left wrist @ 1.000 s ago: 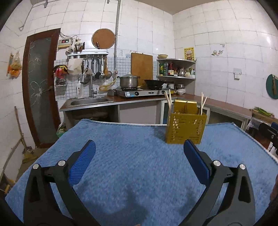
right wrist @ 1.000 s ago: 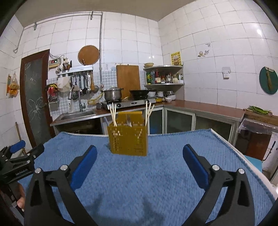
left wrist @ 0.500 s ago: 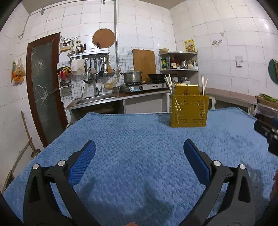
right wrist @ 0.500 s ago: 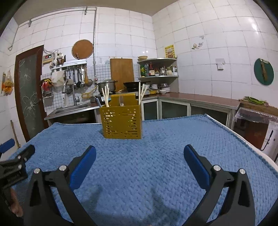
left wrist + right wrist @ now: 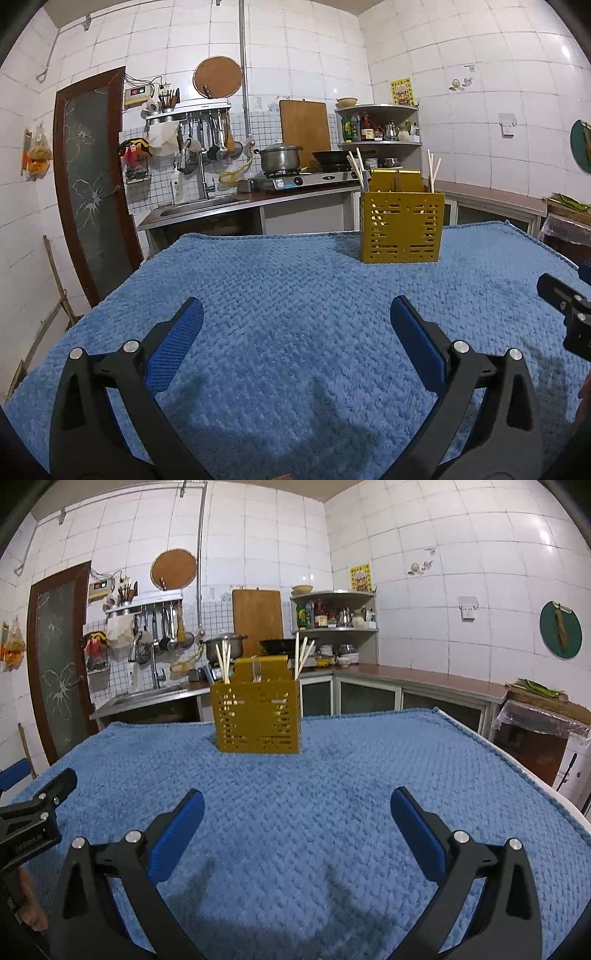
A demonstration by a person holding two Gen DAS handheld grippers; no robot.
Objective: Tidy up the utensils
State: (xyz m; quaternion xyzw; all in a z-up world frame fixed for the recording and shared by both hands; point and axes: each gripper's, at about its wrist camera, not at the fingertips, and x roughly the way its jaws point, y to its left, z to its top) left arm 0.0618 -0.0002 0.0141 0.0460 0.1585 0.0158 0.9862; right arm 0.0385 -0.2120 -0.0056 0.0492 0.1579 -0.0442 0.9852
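A yellow perforated utensil holder (image 5: pixel 402 229) (image 5: pixel 257 716) stands upright near the far edge of the blue towel-covered table (image 5: pixel 280 295) (image 5: pixel 332 775). Chopsticks (image 5: pixel 433 171) (image 5: pixel 303 655) stick up at both its ends, and fork tines (image 5: pixel 256 670) show in its middle section. My left gripper (image 5: pixel 295 325) is open and empty, low over the towel, well short of the holder. My right gripper (image 5: pixel 297 806) is open and empty too, close to the towel. Each gripper shows at the edge of the other's view.
Behind the table runs a kitchen counter with a sink (image 5: pixel 199 206), a gas stove with a pot (image 5: pixel 279 158) and a wok, and a corner shelf (image 5: pixel 334 616) of bottles. A dark door (image 5: pixel 92 177) is at the left. The table's right edge (image 5: pixel 517 764) drops off.
Both grippers have come down closer to the towel and levelled out, so the holder now sits higher and larger in both views. Both stayed open.
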